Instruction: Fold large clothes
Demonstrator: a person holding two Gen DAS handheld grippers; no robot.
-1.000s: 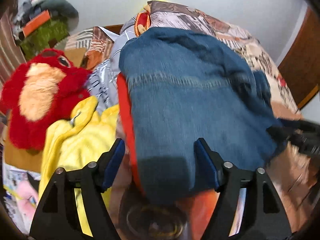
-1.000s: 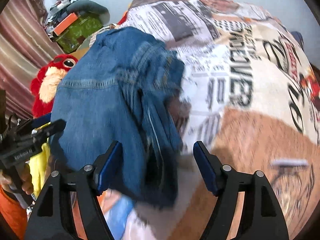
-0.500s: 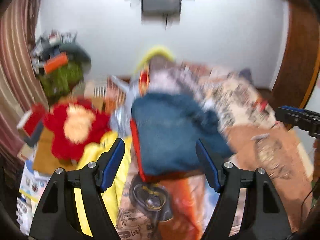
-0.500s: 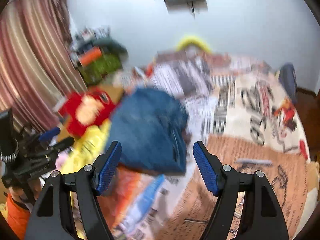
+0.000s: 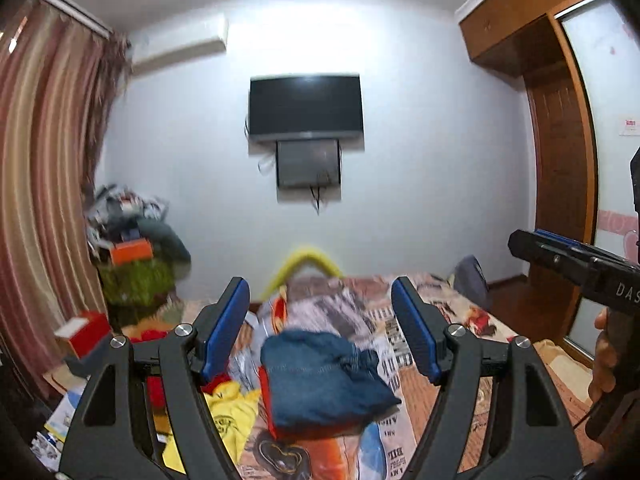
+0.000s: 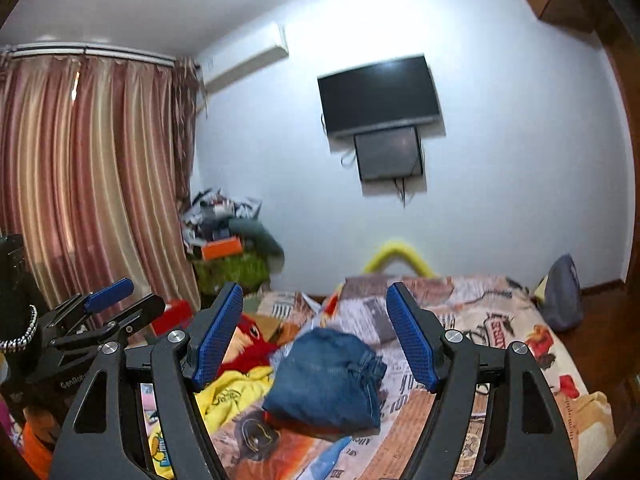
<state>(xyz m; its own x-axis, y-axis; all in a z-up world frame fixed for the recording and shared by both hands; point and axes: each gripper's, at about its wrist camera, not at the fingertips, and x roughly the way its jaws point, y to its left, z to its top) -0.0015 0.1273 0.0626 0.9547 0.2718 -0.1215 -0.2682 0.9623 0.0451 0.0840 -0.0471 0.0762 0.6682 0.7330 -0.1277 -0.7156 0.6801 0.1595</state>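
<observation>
1. Left view: My left tongs (image 5: 320,334) stand wide apart and hold nothing. I see only air between the blue pads.
2. The jeans (image 5: 324,378) lie on the bed (image 5: 460,320), folded into a chunky blue bundle. They are below my left tongs and out in front, well apart from them. In this view they sit right in the gap between the two pads, so I judge the left tongs point straight at them.
3. The bundle looks a bit longer from side to side than from front to back. Its bumpy, bunched end points to the right.
4. My right tongs (image 5: 536,240) poke in from the right edge of this view, up high, far from the jeans.
5. Right view: My right tongs (image 6: 314,334) are also wide apart and empty.
6. The jeans (image 6: 326,378) are again low and in front, between the pads in the picture but well away from them. The seamed, bunched end is on the right side, nearer this pair.
7. My left tongs (image 6: 120,300) show at the left edge, up at about the same height.
8. A yellow shirt (image 6: 232,392) lies just left of the jeans, with a red toy (image 6: 252,344) behind it.
9. I think both tongs are about the same way off. Either one would have to go down and forward to reach the jeans.
</observation>
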